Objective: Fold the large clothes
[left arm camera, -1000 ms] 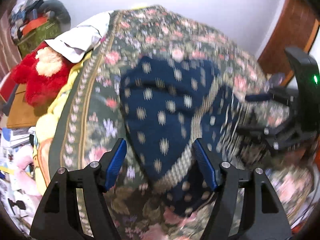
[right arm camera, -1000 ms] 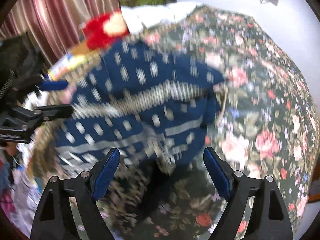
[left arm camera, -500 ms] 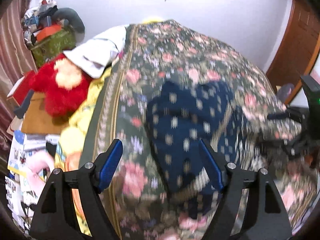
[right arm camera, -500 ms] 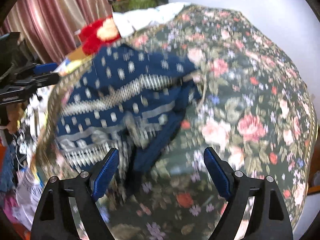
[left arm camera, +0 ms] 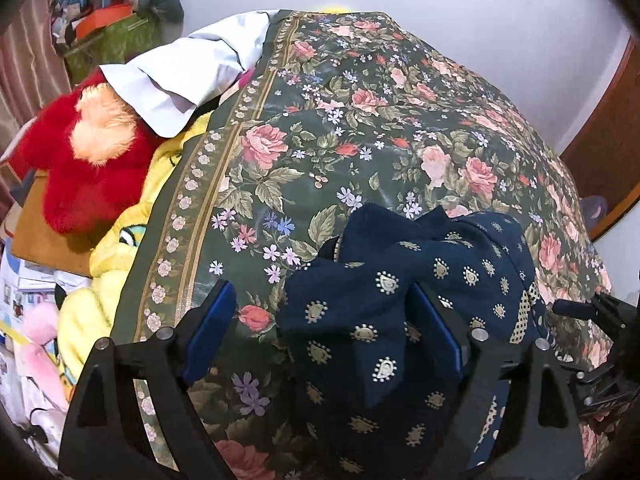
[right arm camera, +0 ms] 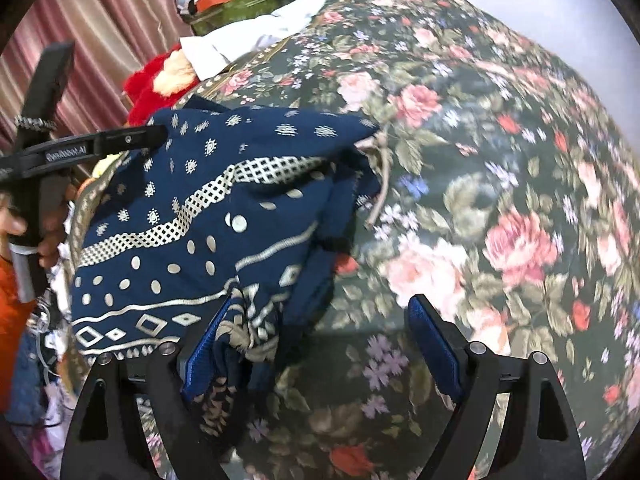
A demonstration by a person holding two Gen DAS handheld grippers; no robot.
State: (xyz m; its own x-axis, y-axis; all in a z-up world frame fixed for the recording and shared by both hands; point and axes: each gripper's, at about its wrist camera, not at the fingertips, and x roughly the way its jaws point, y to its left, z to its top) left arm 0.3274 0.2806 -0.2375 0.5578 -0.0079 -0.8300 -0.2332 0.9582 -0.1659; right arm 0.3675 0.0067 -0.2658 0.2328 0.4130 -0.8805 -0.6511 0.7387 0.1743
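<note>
**Ana:** Left wrist view shows the blue cloth [left arm camera: 384, 312] in a soft heap on the flowery bedspread [left arm camera: 360, 128]. A second ago it was spread much wider across the bed. Now it is bunched up and sits nearer the edge.

**Ben:** So is it folded?

**Ana:** No. I think it has only been let go. It looks lumpy, not flat, so the folding is just starting.

**Ben:** What are the grippers doing?

**Ana:** The left gripper [left arm camera: 324, 332] is opening its jaws. The cloth lies between them, but the blue pads are not pressing on it. The right gripper [right arm camera: 316, 344] has its jaws wide. A bit of cloth hangs against its left pad, and the other pad is over bare bedspread, so nothing is pinched.

**Ben:** What does the right wrist view show that the left one misses?

**Ana:** It shows the white checked bands and the diamond border of the cloth [right arm camera: 208, 232]. It also shows a thin cord at its far corner, and a hand [right arm camera: 44, 236] holding the left gripper's handle by the pink curtain [right arm camera: 100, 20].

**Ben:** And the left wrist view?

**Ana:** It shows the red plush toy [left arm camera: 84, 156], the white pillow [left arm camera: 188, 76] and some yellow toys beside the bed. The right gripper pokes in at its right edge.
</note>
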